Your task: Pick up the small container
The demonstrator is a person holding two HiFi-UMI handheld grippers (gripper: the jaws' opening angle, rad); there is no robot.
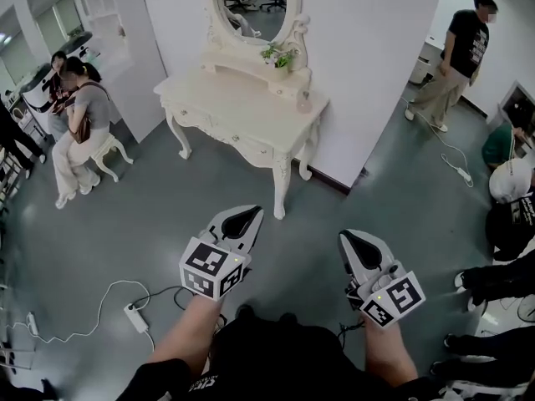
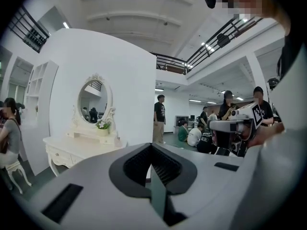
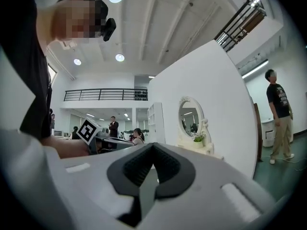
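A small pale container (image 1: pixel 303 100) stands at the right end of a cream dressing table (image 1: pixel 219 98), next to a potted plant (image 1: pixel 280 57) under an oval mirror (image 1: pixel 251 2). Both grippers hang over the grey floor, well short of the table. My left gripper (image 1: pixel 243 216) is shut with nothing in it, and my right gripper (image 1: pixel 355 241) is shut and empty too. In the left gripper view the jaws (image 2: pixel 151 145) meet, with the table (image 2: pixel 67 150) far off at the left. In the right gripper view the shut jaws (image 3: pixel 153 145) point past the mirror (image 3: pixel 190 116).
Two people (image 1: pixel 79 111) sit by a stool at the left. A person (image 1: pixel 456 57) stands at the back right, and others (image 1: pixel 510 215) crouch along the right edge. A power strip (image 1: pixel 136 317) with white cable lies on the floor near my left arm.
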